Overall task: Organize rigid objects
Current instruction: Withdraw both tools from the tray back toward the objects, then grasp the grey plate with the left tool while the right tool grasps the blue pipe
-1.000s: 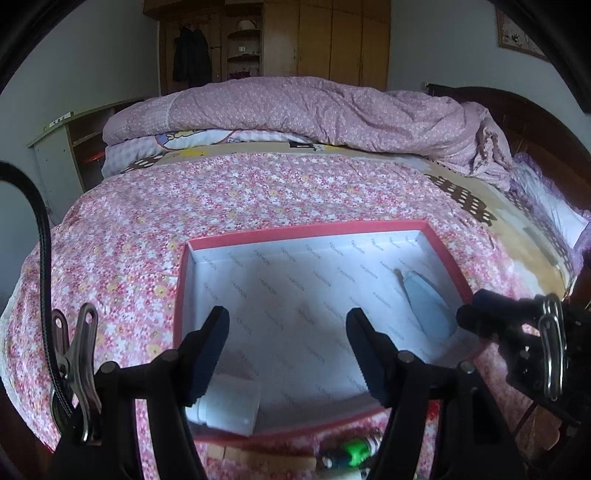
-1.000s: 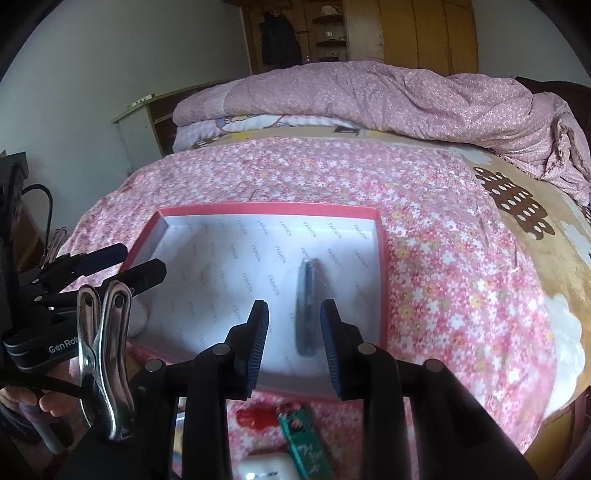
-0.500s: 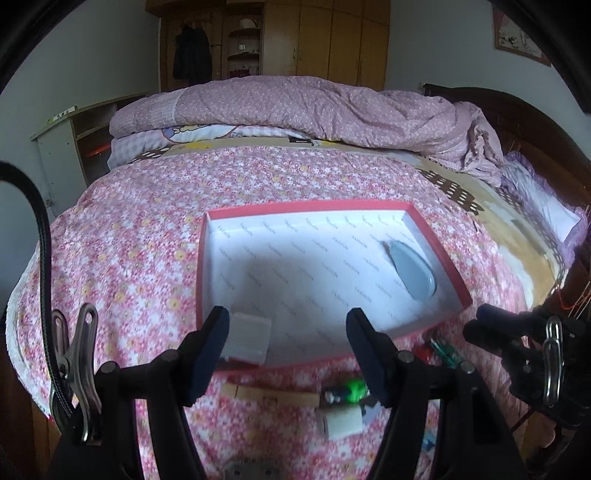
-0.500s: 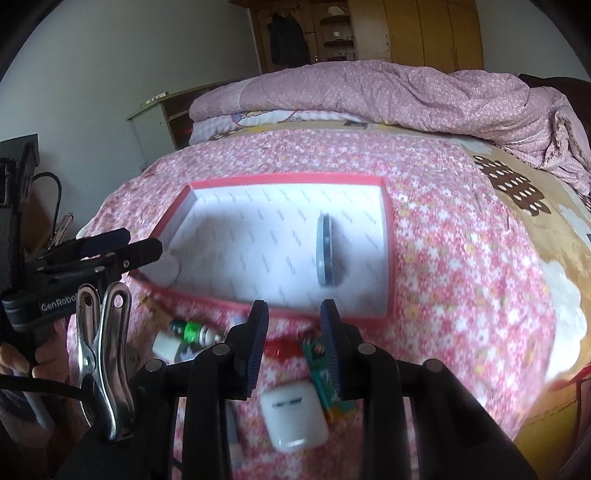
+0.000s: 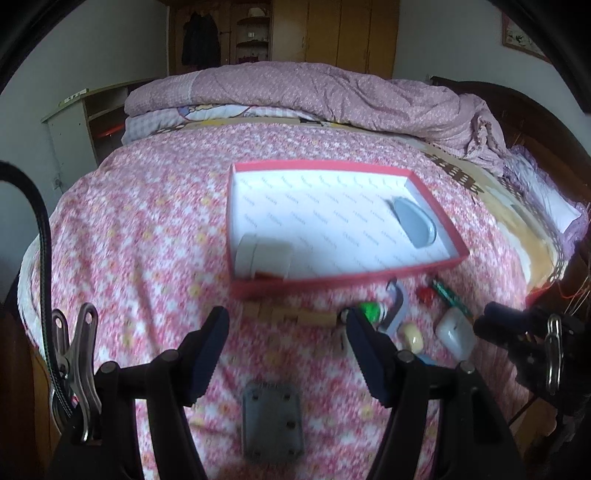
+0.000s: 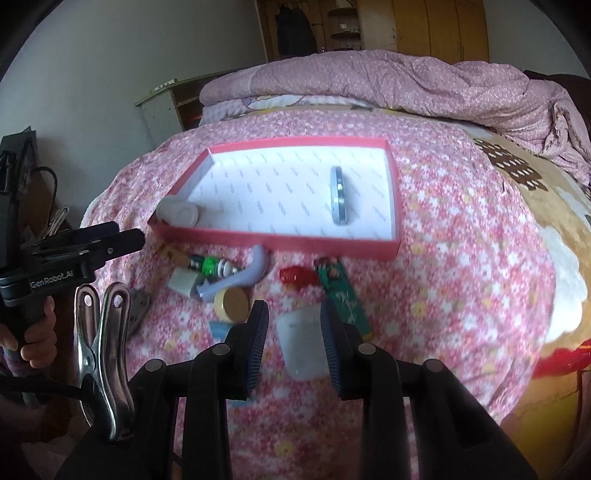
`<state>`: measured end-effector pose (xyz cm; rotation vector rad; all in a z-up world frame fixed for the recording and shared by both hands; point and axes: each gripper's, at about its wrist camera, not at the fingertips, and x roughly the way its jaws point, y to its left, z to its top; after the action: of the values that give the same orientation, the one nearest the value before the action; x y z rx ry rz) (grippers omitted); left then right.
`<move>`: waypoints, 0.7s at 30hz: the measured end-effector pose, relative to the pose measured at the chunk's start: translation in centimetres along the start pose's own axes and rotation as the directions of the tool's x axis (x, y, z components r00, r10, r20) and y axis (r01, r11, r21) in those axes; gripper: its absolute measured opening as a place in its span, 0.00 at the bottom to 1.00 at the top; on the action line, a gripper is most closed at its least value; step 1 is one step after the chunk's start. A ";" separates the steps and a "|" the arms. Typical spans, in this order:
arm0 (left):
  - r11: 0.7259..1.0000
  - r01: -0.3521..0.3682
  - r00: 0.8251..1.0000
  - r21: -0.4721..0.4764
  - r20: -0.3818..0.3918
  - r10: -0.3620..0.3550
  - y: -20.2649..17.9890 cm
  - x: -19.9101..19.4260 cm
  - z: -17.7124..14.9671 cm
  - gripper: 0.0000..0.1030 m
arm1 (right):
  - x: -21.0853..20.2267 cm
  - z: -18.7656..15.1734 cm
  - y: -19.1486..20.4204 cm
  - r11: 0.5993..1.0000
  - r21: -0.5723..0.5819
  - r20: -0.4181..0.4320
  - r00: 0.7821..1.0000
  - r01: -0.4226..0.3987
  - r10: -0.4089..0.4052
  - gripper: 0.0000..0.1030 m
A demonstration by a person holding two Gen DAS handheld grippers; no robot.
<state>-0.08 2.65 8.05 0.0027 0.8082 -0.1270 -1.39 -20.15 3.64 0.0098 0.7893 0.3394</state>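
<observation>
A red-rimmed white tray point(image 5: 332, 167) point(image 6: 280, 240) lies on the flowered bed. In it are a grey oval object point(image 5: 415, 220) point(image 6: 339, 195) at the right and a white cylinder point(image 5: 264, 255) point(image 6: 177, 212) in the near left corner. In front of the tray lie a wooden block point(image 5: 291, 314), a green battery point(image 6: 210, 265), a lilac curved piece point(image 6: 240, 277), a yellow round jar point(image 6: 232, 303), a red object point(image 6: 295, 276), a green strip point(image 6: 341, 291) and a white case point(image 6: 303, 343) point(image 5: 456, 332). My left gripper point(image 5: 286, 345) is open and empty. My right gripper point(image 6: 293, 341) is open, with a finger on each side of the white case.
A grey plate with screw holes point(image 5: 272, 421) lies on the bed under my left gripper. A rumpled pink quilt point(image 5: 314, 96) is piled at the far end. A shelf unit point(image 5: 88, 122) stands far left, a wardrobe point(image 5: 314, 33) behind.
Both grippers have pulled back from the tray toward the near edge of the bed. The loose items in front of the tray have come into view. The right gripper's jaws have opened wider.
</observation>
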 end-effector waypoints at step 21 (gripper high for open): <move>0.999 -0.033 0.992 0.001 -0.123 0.033 0.7 0.8 -6.6 0.67 | 0.0 -2.9 1.5 0.998 -0.012 -0.048 0.997 -0.066 0.066 0.29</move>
<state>-4.21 3.63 2.90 0.0235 0.9314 -0.0959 -3.87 -19.07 1.79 0.0147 0.8354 0.4090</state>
